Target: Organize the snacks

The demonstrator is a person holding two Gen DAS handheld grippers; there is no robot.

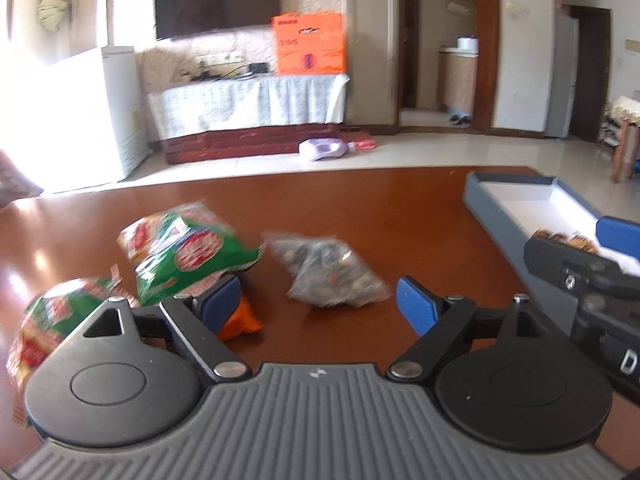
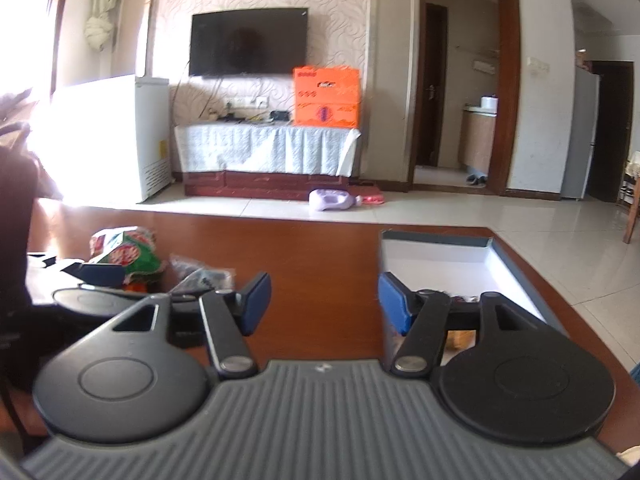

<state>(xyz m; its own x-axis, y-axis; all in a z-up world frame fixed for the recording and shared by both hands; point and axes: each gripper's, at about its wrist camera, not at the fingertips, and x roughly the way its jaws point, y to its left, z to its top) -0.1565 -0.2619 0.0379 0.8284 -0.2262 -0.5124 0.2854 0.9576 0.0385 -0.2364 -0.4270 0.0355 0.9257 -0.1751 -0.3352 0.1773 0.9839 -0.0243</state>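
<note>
On the brown table lie two green-and-red snack bags, a clear packet of dark snacks and a small orange packet. My left gripper is open, just in front of the clear packet, its left finger beside the orange packet. A grey box with a white inside stands at the right with some snacks in its near end. My right gripper is open and empty, its right finger over the box's left wall. It also shows in the left wrist view.
The table's far edge borders a tiled floor. Beyond it stand a white freezer, a TV cabinet with an orange carton and a purple bottle on the floor.
</note>
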